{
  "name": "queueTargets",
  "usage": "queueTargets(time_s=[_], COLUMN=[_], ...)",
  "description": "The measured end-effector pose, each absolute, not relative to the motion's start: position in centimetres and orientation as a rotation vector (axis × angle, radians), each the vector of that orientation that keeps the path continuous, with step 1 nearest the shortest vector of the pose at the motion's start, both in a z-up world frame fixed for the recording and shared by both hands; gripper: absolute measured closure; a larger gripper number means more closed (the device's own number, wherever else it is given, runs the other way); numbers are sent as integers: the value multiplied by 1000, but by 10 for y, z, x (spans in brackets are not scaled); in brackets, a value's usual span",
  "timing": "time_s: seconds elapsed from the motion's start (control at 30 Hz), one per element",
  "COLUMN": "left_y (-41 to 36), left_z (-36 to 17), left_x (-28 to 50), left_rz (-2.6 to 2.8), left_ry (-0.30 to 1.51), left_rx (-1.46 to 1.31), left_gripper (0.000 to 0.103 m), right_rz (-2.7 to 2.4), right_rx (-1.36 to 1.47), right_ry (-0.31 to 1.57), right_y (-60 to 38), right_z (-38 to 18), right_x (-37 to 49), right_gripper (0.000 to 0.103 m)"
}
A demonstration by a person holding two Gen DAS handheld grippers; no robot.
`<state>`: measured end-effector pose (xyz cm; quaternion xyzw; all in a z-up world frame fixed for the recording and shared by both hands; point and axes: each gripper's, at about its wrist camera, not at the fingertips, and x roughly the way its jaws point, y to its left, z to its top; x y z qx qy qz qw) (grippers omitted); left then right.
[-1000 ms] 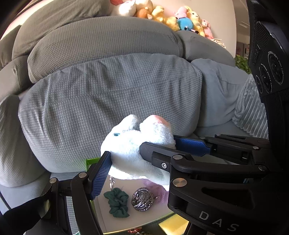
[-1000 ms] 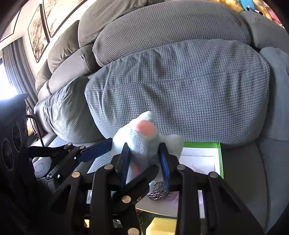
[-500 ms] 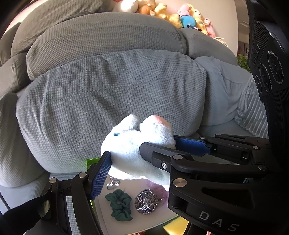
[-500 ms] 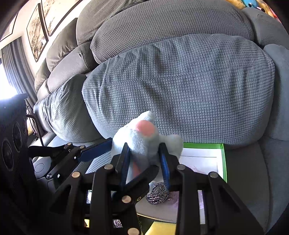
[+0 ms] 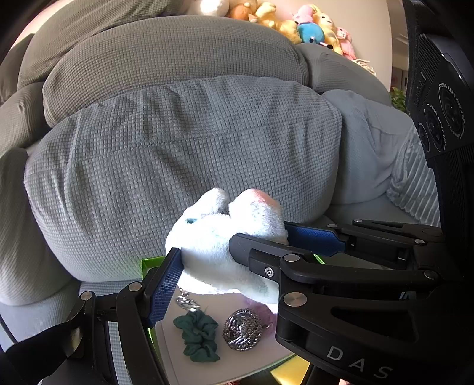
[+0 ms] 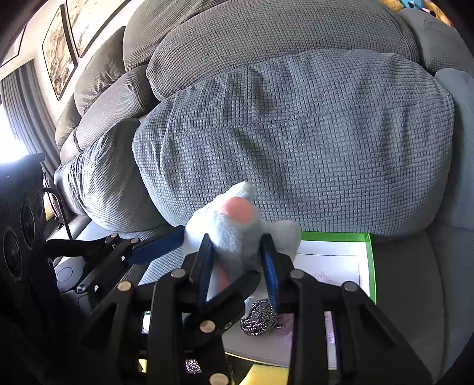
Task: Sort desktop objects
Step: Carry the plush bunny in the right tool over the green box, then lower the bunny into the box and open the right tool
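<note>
Gripping from two sides, both tools are closed on one white plush toy [image 5: 225, 245], which is held up in the air above a green-edged tray [image 6: 368, 266] with the grey sofa cushion [image 5: 177, 148] behind it. In the left wrist view the left gripper [image 5: 231, 260] is seen fairly wide, its blue pads pressed into the toy's fur at 8 o'clock and at 3 o'clock of the body. In the right wrist view the right gripper [image 6: 238, 266] is seen much narrower, its two blue pads squeezed in on a slimmer part of the plush toy [image 6: 237, 228], whose pink patch is turned up toward 12 o'clock. The left tool's blue pad is also caught in that view, touching the toy from 9 o'clock. Below the toy, on the tray's white floor, a green scrunchie [image 5: 198, 334] is laid at 6 o'clock, with a silvery metal scourer [image 5: 244, 328] just beside it toward 3 o'clock and a small shiny metal piece [image 5: 186, 302] near it toward 11 o'clock; what that piece is cannot be told. A row of coloured soft toys [image 5: 296, 23] is spotted along the sofa top at 1 o'clock in the left view, well apart from the action. Framed pictures [image 6: 62, 44] are seen on the wall at 10 o'clock in the right view.
</note>
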<state>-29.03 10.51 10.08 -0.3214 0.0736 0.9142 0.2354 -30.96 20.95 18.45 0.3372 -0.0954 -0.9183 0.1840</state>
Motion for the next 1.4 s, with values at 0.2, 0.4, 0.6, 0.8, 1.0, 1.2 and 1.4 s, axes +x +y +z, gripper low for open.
queueTargets(time_s=[0.2, 0.4, 0.6, 0.8, 1.0, 1.2, 1.4], left_y=[107, 109, 111, 115, 118, 120, 125], left_z=[99, 88, 71, 53, 45, 42, 57], left_x=[-292, -297, -307, -321, -327, -323, -304], left_rz=[2504, 2487, 2465, 2448, 2456, 2488, 2527], left_ry=[206, 209, 192, 196, 208, 249, 300], left_rx=[-888, -923, -979, -1068, -1120, -1133, -1058], left_gripper=[31, 31, 31, 31, 31, 31, 31], right_rz=[-2589, -2579, -2567, -2530, -2531, -2552, -2579], right_rx=[959, 996, 1052, 1138, 1188, 1184, 1150], right_ry=[-272, -290, -308, -350, -379, -380, -406], right_y=[211, 214, 216, 219, 222, 226, 228], right_z=[184, 176, 162, 141, 131, 133, 142], right_x=[-309, -315, -327, -344, -353, -351, -340], right_gripper=[72, 72, 72, 70, 58, 51, 38])
